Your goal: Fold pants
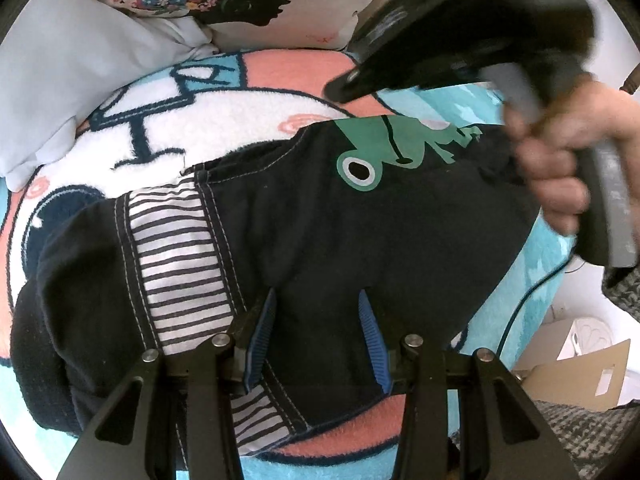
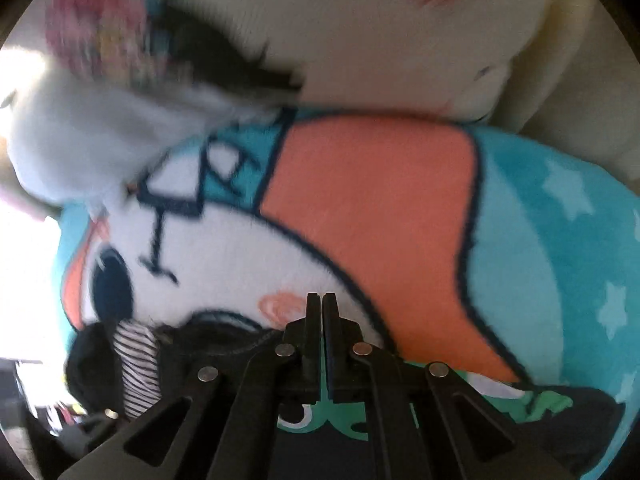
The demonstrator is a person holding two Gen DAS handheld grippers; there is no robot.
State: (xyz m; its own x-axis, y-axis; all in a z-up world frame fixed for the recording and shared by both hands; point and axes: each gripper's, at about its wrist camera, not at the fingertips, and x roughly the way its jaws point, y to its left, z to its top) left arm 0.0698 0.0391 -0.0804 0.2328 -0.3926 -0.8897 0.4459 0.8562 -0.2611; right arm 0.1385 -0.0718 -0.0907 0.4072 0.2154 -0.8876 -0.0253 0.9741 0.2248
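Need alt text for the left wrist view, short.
Dark pants with a green frog print and a striped lining lie on a colorful blanket, with the open left gripper just above them. At upper right, a hand holds the right gripper, blurred by motion.

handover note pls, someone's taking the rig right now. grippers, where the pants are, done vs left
Left gripper: open, blue pads just above the dark pants, holding nothing.
Right gripper: shut with nothing between the fingers, above the far edge of the pants; right hand on its grip.
Pants: bunched on the cartoon blanket, frog print up, striped lining exposed.
Done: looks partly gathered, no neat fold visible.
Left: flatten, fold, square up.
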